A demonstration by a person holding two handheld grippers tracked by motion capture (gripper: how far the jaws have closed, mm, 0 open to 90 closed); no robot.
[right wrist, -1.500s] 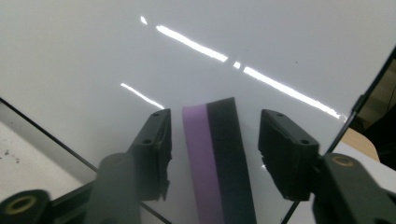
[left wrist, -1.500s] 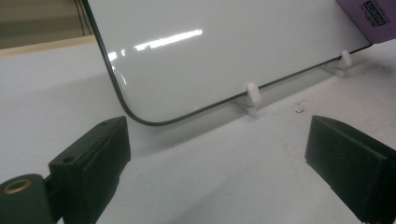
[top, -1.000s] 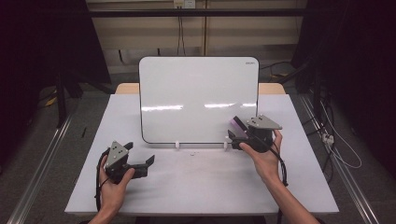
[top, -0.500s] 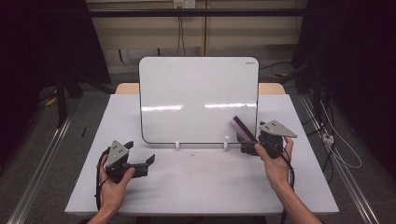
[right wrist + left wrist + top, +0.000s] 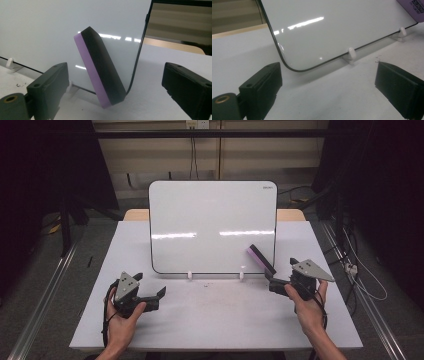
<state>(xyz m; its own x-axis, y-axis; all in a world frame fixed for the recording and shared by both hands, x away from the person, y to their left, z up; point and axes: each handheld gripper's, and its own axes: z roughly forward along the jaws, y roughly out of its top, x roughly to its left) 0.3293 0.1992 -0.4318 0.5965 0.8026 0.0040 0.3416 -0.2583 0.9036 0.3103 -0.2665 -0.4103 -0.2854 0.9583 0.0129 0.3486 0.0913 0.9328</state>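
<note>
Over the last sec we pulled the right gripper (image 5: 274, 285) back & to the right, off the eraser (image 5: 261, 259). Jaws were on it before, now spread w/ nothing between. Eraser now leans on its own vs the whiteboard (image 5: 212, 225) lower right corner.

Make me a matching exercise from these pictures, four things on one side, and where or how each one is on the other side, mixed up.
Things:
1. whiteboard
2. eraser
3. left gripper
4. right gripper

States:
A. open, just right of the eraser
B. stands upright on two white clips
C. open, near the board's bottom left corner
D. purple and black, leaning on the board's right edge

Pairs: 1-B, 2-D, 3-C, 4-A
</note>
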